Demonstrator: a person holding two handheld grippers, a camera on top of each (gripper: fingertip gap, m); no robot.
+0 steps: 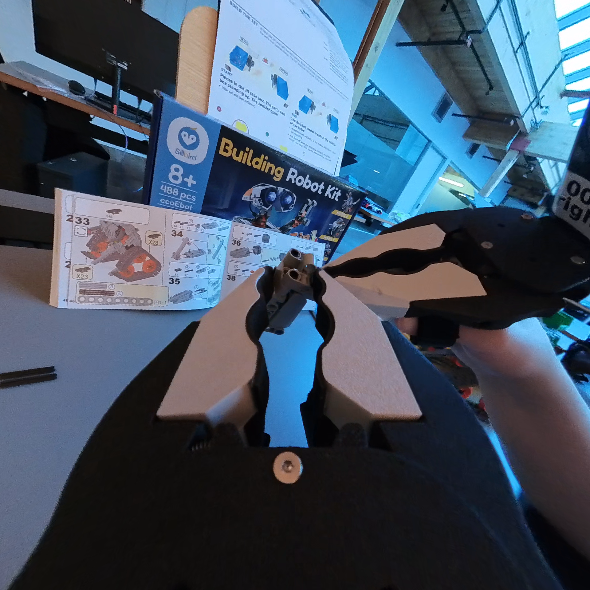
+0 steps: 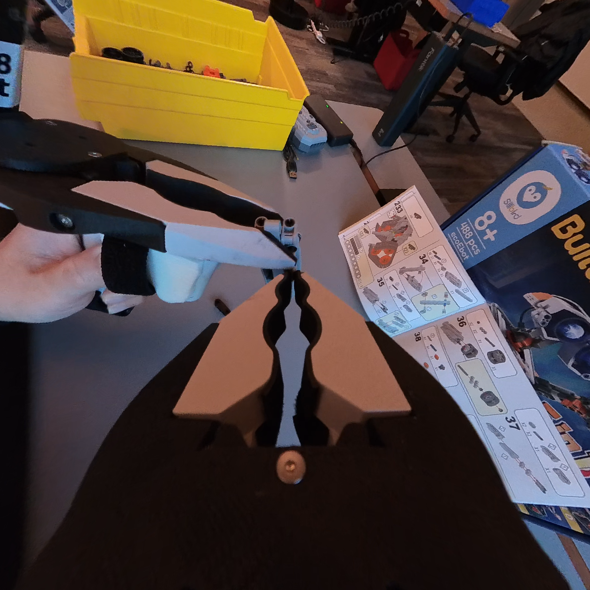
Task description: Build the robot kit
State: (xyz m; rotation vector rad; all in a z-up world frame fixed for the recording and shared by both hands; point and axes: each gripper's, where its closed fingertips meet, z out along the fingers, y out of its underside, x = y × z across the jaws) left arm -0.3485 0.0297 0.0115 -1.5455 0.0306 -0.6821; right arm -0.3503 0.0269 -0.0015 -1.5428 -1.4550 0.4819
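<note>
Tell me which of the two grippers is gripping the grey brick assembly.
The left gripper: its white fingers clamp the small grey plastic brick assembly. The right gripper is pinched shut, only its tips meeting that assembly from the side.

Right gripper (image 2: 293, 274) fingers pinched together, tips touching grey brick assembly (image 2: 286, 233) held by left gripper (image 2: 289, 242)
</note>
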